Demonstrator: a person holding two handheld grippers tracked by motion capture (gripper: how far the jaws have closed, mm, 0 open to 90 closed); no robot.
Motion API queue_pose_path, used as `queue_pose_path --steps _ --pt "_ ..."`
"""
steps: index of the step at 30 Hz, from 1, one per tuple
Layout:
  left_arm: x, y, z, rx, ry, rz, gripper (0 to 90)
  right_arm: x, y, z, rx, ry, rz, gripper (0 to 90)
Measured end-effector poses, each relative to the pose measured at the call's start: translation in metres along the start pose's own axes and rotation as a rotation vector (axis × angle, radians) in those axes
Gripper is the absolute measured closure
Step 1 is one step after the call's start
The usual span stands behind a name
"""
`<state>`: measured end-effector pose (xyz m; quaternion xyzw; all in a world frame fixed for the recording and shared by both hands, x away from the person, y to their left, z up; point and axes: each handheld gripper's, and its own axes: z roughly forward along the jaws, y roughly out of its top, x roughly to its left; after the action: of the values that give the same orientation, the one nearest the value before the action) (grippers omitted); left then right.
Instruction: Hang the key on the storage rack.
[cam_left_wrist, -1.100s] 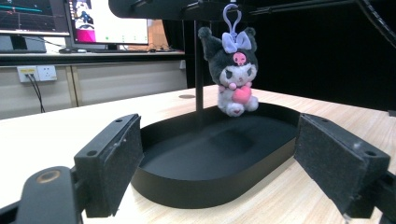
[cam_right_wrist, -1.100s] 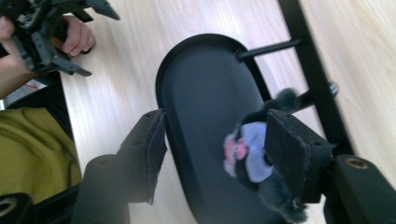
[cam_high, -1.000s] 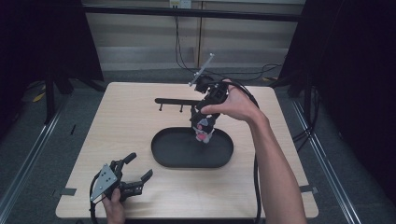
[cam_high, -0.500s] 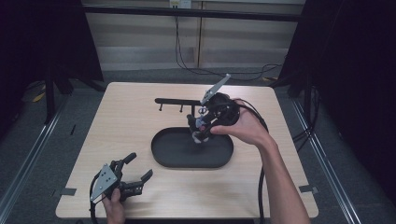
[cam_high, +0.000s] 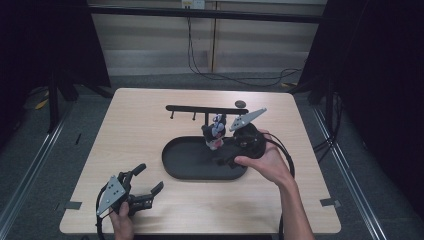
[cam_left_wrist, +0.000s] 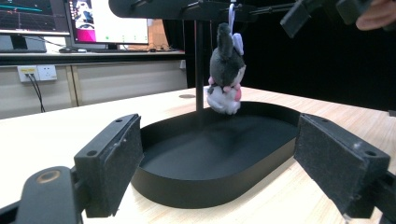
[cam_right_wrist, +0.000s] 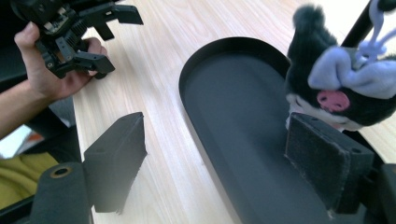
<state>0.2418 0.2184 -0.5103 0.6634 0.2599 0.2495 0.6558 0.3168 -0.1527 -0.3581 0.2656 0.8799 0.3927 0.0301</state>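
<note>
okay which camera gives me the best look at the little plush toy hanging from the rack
The left gripper view: the whole plush toy hangs by its loop from the rack above the black tray. The right gripper view shows it close but cropped, partly behind a jaw. The high view shows it small, beside the right hand-held gripper.

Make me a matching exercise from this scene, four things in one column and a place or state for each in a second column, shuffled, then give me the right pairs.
Things:
1. plush toy
2. black tray
3. left gripper
4. right gripper

Places or states:
A. open, at the table's near left corner
B. hanging by a loop from the black rack
C. open, jaws over the tray beside the toy
D. lying flat on the wooden table

Pairs: 1-B, 2-D, 3-A, 4-C
</note>
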Motion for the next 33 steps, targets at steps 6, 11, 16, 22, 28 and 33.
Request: queue_pose_path --steps 6,11,16,22,28,33 --pt "0.0 0.0 0.0 0.0 0.0 0.0 15.3 0.008 -0.03 0.001 -0.091 -0.021 0.041 17.9" --pt "0.0 0.0 0.0 0.0 0.002 0.001 15.3 0.012 -0.057 0.008 -0.161 -0.048 0.081 15.6" --pt "0.0 0.0 0.0 0.0 0.001 0.004 15.3 0.018 -0.083 0.017 -0.249 -0.096 0.083 14.1" --pt "0.0 0.0 0.0 0.0 0.001 0.004 15.3 0.026 -0.118 0.027 -0.398 -0.294 0.116 14.1" --pt "0.0 0.0 0.0 -0.001 0.002 0.004 15.3 0.036 -0.144 0.04 -0.532 -0.447 0.123 14.4" --pt "0.0 0.0 0.0 0.0 0.005 0.004 15.3 0.041 -0.158 0.054 -0.599 -0.508 0.132 14.2"
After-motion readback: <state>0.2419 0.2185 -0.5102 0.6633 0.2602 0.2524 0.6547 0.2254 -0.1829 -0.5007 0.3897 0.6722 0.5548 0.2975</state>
